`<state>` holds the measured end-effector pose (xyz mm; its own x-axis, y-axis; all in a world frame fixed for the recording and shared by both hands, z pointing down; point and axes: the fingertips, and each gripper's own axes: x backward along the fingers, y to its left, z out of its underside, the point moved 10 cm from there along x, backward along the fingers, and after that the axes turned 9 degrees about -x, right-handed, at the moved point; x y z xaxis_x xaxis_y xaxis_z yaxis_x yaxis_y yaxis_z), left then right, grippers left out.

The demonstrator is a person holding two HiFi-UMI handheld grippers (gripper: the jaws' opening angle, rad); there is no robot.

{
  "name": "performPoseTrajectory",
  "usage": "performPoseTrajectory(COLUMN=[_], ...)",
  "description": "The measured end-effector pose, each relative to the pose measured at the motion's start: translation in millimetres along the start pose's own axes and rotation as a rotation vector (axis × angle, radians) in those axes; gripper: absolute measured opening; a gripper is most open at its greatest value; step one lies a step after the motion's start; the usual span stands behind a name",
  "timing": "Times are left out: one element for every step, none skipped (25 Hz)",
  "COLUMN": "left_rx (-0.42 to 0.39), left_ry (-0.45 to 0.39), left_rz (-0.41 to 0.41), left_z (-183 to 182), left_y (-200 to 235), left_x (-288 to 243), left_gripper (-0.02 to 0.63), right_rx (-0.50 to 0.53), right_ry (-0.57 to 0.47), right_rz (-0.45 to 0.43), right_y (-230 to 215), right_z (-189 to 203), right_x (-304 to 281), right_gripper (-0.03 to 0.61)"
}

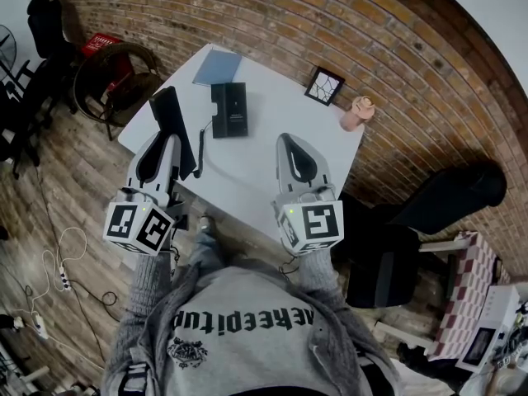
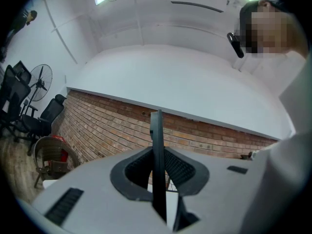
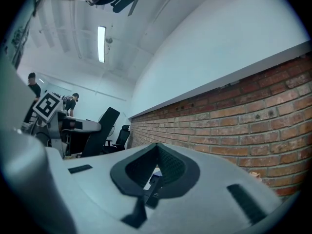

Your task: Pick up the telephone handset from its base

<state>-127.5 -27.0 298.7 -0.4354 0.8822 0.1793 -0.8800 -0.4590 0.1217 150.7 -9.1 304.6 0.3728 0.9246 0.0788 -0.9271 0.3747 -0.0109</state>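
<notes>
The black telephone handset (image 1: pixel 169 110) is off its base (image 1: pixel 229 110) and hangs above the white table's (image 1: pixel 264 163) left edge. My left gripper (image 1: pixel 169 141) is shut on it. A black cord (image 1: pixel 202 143) runs from the handset to the base. In the left gripper view the handset (image 2: pixel 157 150) stands edge-on, clamped between the jaws of the left gripper (image 2: pixel 158 152). My right gripper (image 1: pixel 290 141) hovers over the table's near side, to the right of the base, shut and empty. In the right gripper view the right gripper (image 3: pixel 156 147) has its tips together.
A blue notebook (image 1: pixel 218 67) lies behind the base. A small framed picture (image 1: pixel 324 86) and a pink cup (image 1: pixel 358 114) stand near the brick wall (image 1: pixel 346 23). A black chair (image 1: pixel 412 229) is at the right, a round wicker chair (image 1: pixel 111 77) at the left.
</notes>
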Motion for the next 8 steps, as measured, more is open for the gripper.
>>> performPoseTrajectory(left_rx=[0.001, 0.002, 0.003, 0.004, 0.005, 0.005, 0.005, 0.005], left_ry=[0.004, 0.012, 0.017, 0.019, 0.021, 0.022, 0.023, 0.025], left_rz=[-0.002, -0.004, -0.007, -0.008, -0.008, -0.009, -0.010, -0.010], left_z=[-0.3, -1.1, -1.5, -1.3, -0.9, -0.3, 0.3, 0.9], left_y=[-0.7, -1.5, -2.0, -2.3, -2.5, -2.7, -2.9, -3.1], left_x=[-0.7, -1.7, -2.9, -4.5, -6.1, -7.9, -9.6, -11.4], left_gripper=[0.069, 0.069, 0.069, 0.069, 0.069, 0.069, 0.069, 0.069], right_rx=[-0.001, -0.003, -0.004, -0.006, -0.007, -0.008, -0.009, -0.010], right_ry=[0.001, 0.003, 0.004, 0.005, 0.006, 0.006, 0.007, 0.007], right_rz=[0.000, 0.000, 0.001, 0.001, 0.002, 0.002, 0.002, 0.002], right_y=[-0.7, -1.5, -2.7, -4.1, -5.7, -7.2, -8.8, -10.3], right_z=[0.3, 0.6, 0.9, 1.2, 1.5, 1.9, 2.3, 2.6], right_x=[-0.5, -1.2, -2.0, -2.9, -3.9, -5.1, -6.2, -7.3], right_gripper=[0.003, 0.003, 0.003, 0.003, 0.003, 0.003, 0.003, 0.003])
